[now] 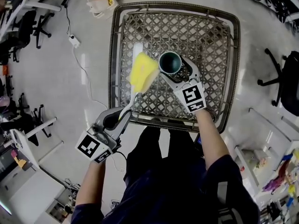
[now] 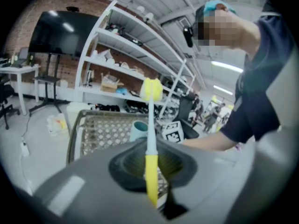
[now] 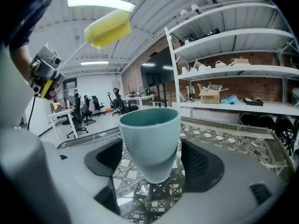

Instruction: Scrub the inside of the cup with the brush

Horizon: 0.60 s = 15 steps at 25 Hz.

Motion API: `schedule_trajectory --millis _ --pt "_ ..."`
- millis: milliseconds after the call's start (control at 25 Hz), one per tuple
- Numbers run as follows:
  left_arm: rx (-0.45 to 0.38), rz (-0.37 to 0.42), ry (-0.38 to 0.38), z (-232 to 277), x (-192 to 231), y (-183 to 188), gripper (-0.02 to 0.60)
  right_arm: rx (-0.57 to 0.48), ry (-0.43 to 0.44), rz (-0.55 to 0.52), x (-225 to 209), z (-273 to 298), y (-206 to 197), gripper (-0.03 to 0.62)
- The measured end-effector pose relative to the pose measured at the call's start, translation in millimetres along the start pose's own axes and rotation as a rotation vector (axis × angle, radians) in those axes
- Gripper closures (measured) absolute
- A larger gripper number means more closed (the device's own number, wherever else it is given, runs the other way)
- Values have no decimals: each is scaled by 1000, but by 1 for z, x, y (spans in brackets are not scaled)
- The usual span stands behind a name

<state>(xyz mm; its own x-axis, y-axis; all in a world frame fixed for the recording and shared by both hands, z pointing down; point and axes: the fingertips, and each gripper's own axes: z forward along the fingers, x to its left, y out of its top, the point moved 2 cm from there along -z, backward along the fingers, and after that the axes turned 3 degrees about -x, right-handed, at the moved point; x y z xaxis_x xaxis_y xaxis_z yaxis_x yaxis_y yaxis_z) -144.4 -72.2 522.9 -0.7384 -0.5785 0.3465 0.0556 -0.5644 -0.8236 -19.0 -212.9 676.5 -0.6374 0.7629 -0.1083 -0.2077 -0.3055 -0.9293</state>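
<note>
A teal cup [image 1: 170,62] stands upright on the wicker table [image 1: 113,55], near its middle. My right gripper [image 1: 180,73] is open, with one jaw on each side of the cup [image 3: 152,141] and a narrow gap at either pad. My left gripper [image 1: 119,120] is shut on the yellow handle [image 2: 150,171] of the brush. Its yellow sponge head [image 1: 142,71] hangs in the air just left of the cup and above rim height. That sponge head [image 3: 108,28] shows high at the left in the right gripper view. The cup's inside looks empty.
A white bin [image 1: 100,1] with yellow things sits on the floor beyond the table's far left corner. A power strip [image 1: 74,41] and cable lie on the floor to the left. Office chairs [image 1: 285,83] stand at the right, and white shelves [image 3: 233,69] stand behind the table.
</note>
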Motion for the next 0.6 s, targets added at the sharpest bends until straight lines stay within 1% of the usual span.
schedule_trajectory --millis 400,600 --pt "20 -12 -13 9 13 -12 552 -52 -12 -39 0 9 4 246" --pt "22 -14 -18 14 16 -12 552 -42 5 -54 -3 14 6 246"
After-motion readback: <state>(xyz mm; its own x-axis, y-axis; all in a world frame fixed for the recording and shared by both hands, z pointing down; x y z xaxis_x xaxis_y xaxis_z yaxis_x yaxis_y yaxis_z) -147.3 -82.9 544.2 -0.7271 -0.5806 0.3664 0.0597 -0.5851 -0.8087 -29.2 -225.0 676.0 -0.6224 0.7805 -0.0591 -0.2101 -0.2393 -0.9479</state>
